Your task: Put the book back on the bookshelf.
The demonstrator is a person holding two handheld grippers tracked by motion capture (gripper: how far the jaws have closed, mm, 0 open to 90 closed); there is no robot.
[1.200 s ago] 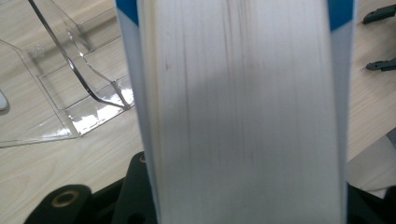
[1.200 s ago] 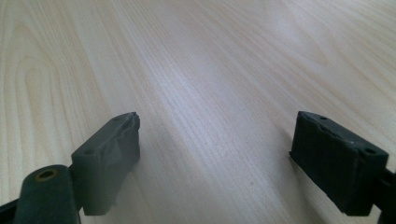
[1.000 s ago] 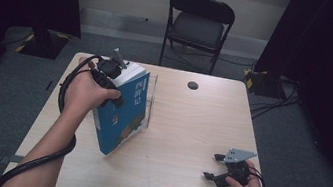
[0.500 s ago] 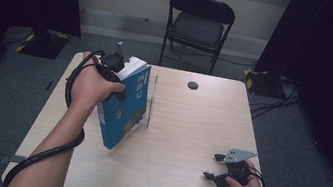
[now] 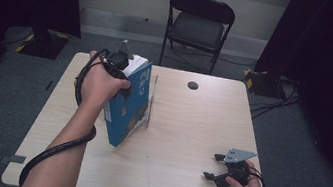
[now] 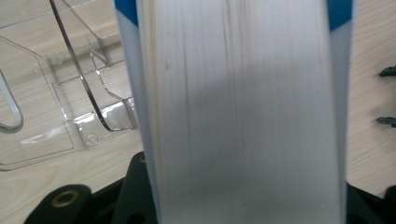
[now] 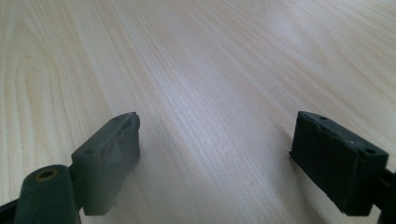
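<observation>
A thick blue book (image 5: 127, 110) stands tilted on its lower corner on the wooden table (image 5: 189, 127), left of centre. My left gripper (image 5: 124, 72) is shut on its top edge, the hand wrapped over it. In the left gripper view the book's white page edge (image 6: 243, 112) runs between the jaws, blue covers on either side. A clear plastic book stand (image 5: 151, 102) stands just right of the book; whether they touch I cannot tell. At the front right my right gripper (image 5: 212, 166) rests on the table, open, with bare wood between its fingers (image 7: 112, 154).
A small black round disc (image 5: 192, 85) lies near the table's far edge. A black folding chair (image 5: 198, 25) stands beyond the table. The clear stand's base (image 6: 70, 121) lies flat beside the book.
The left hand has shifted the book slightly toward the far side and set it a little more upright. The right gripper has stayed where it was.
</observation>
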